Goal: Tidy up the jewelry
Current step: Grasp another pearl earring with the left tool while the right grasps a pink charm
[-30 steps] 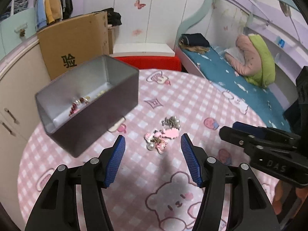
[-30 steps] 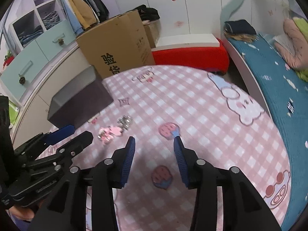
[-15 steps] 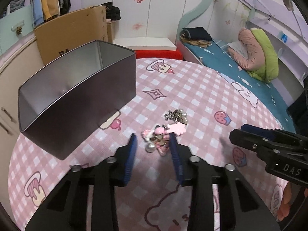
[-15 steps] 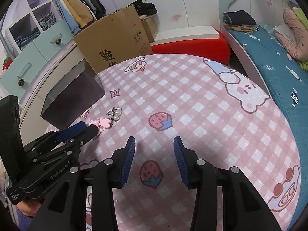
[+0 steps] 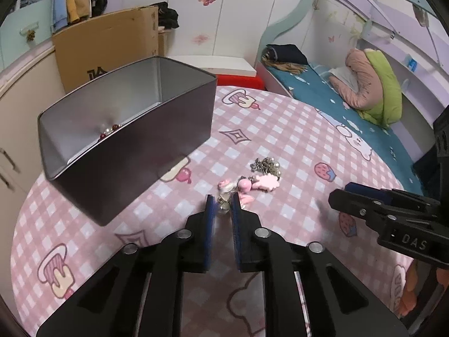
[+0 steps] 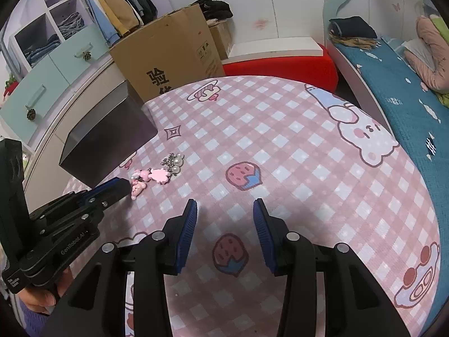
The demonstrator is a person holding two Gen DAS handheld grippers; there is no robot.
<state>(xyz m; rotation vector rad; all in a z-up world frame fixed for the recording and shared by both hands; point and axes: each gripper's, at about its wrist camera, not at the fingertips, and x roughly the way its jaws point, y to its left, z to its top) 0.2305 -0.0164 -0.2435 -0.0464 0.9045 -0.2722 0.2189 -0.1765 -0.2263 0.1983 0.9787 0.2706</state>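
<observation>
Pink checked tablecloth (image 6: 294,151) w/ cartoon bears & cupcakes. Cardboard box (image 6: 168,59) behind, printed "验". Left gripper (image 5: 223,206), marked "GenRobot.AI", clamped on pearly charm jewelry (image 5: 224,196); pink plastic pieces (image 5: 263,184) & chain touching it. Dark metal tin (image 5: 134,146) nearby, beads inside. Right gripper (image 6: 224,213), "DAS", spread wide, holding nothing.

The left hand-held gripper (image 6: 123,186) reads "GenRobot.AI", the right one (image 5: 341,196) "DAS", the cardboard box (image 6: 168,56) "验".

A cardboard box (image 6: 171,56) stands behind a pink checked tablecloth (image 6: 294,168). A bed (image 5: 336,98) with teal bedding lies beyond.
</observation>
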